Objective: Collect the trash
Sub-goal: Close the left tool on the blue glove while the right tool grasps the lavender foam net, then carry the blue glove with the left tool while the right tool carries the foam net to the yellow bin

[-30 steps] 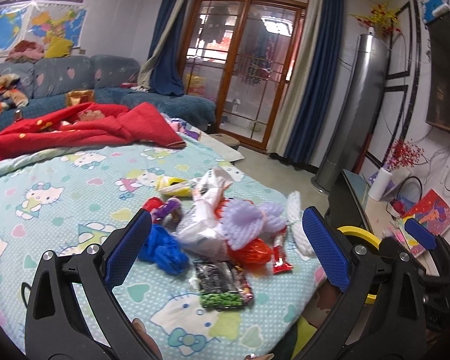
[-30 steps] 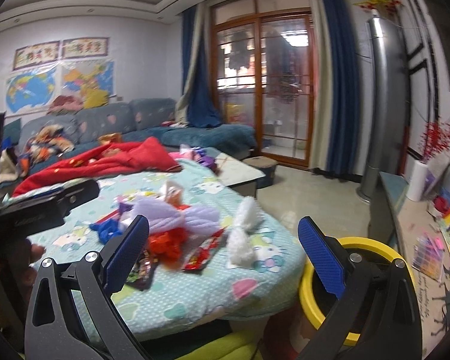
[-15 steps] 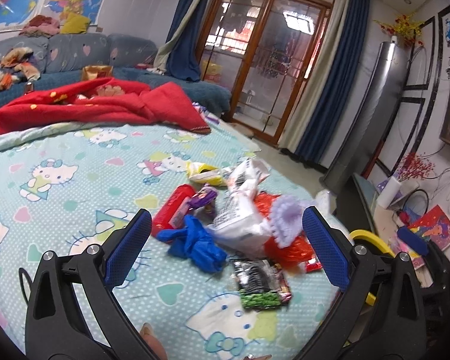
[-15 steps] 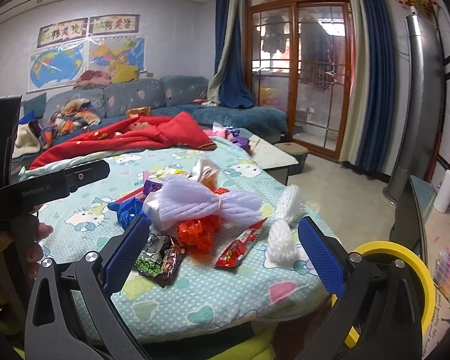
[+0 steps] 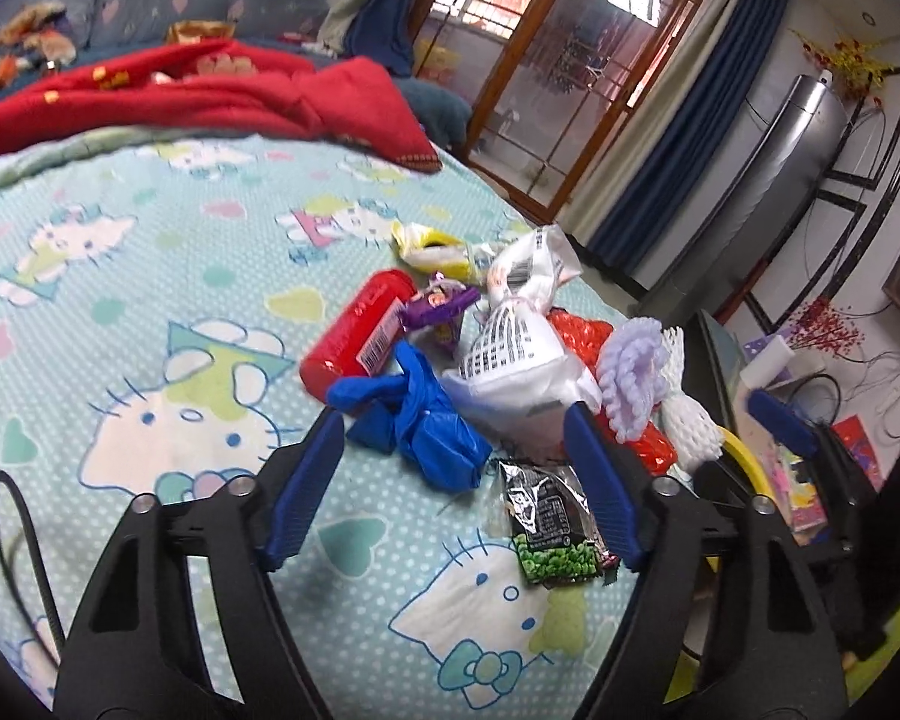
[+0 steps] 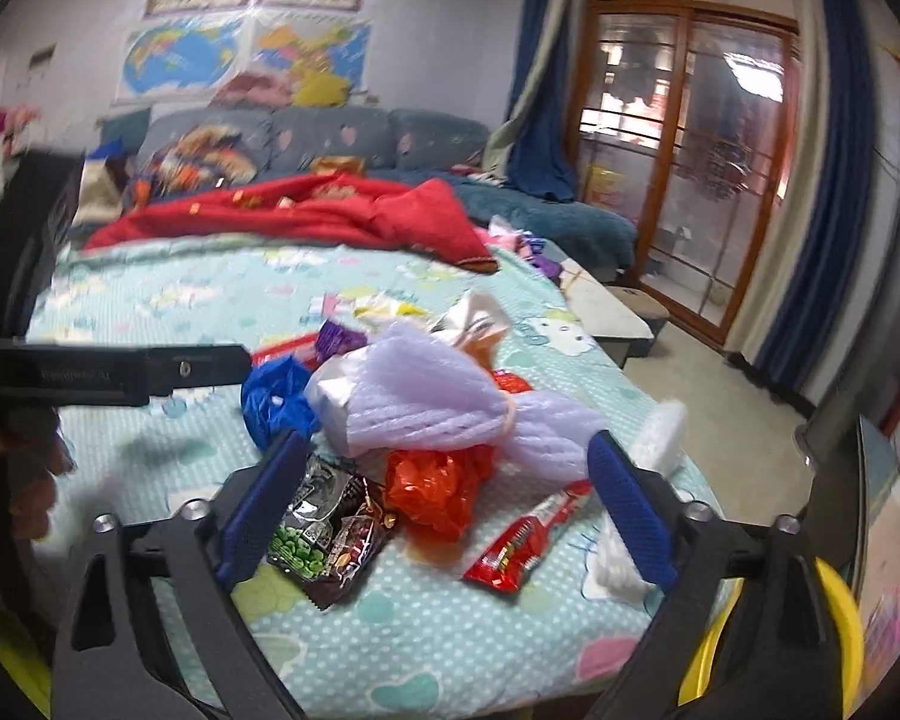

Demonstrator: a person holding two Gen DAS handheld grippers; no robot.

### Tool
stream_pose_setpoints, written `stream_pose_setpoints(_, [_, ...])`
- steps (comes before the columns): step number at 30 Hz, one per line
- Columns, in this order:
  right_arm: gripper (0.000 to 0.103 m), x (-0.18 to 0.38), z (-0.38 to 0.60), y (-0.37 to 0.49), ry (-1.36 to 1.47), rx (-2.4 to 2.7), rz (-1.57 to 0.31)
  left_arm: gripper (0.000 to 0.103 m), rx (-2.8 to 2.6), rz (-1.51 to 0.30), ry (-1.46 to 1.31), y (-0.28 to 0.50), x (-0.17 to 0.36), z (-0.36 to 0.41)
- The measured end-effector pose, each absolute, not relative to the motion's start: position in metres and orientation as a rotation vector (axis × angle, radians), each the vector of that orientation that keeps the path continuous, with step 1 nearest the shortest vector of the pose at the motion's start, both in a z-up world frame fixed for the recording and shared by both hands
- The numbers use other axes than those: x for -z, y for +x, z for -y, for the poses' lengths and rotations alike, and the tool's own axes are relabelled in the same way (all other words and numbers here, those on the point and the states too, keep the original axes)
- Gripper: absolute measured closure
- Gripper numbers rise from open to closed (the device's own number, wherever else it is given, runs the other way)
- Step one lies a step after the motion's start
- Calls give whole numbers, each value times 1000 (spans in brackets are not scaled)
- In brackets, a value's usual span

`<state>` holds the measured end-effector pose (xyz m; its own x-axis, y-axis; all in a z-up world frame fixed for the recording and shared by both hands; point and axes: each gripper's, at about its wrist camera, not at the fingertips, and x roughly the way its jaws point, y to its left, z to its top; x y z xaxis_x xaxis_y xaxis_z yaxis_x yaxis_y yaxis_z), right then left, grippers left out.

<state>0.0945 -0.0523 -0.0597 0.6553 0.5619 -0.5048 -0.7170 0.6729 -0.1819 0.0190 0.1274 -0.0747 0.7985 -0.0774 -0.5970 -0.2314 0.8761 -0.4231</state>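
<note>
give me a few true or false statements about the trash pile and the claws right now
1. Both claws are open and hold nothing. True: the left claw and right claw gape empty over the bedsheet.
2. The blue glove lies between the left claw's fingers. True.
3. The red cylinder stands upright. False: it lies on its side.
4. The yellow bin sits on top of the bed. False: it is off the bed's edge, lower down.
5. The lilac foam net rests on top of the pile. True.
</note>
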Motion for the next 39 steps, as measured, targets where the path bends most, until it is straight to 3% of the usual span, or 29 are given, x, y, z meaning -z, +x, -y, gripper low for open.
stream_pose_setpoints(6, [23, 72, 27, 97, -524, -783, -422, 43, -31, -676, -552, 24, 82, -129])
stream_pose_setpoints(9, [27, 75, 18, 99, -560, -787, -418, 51, -25, -697, -573, 27, 88, -131])
stream_pose_setpoints(14, [44, 82, 6, 108, -590, -780, -438, 53, -20, -720, -593, 33, 96, -133])
stream_pose_setpoints(22, [77, 80, 12, 112, -527, -813, -450, 74, -16, -766, -610, 40, 107, -132])
stream_pose_setpoints(31, [87, 70, 21, 108, -453, -853, -436, 97, -15, -786, -594, 43, 114, -131])
stream_pose_setpoints(39, [89, 43, 36, 104, -370, -838, -380, 101, -10, -728, -566, 37, 99, -131])
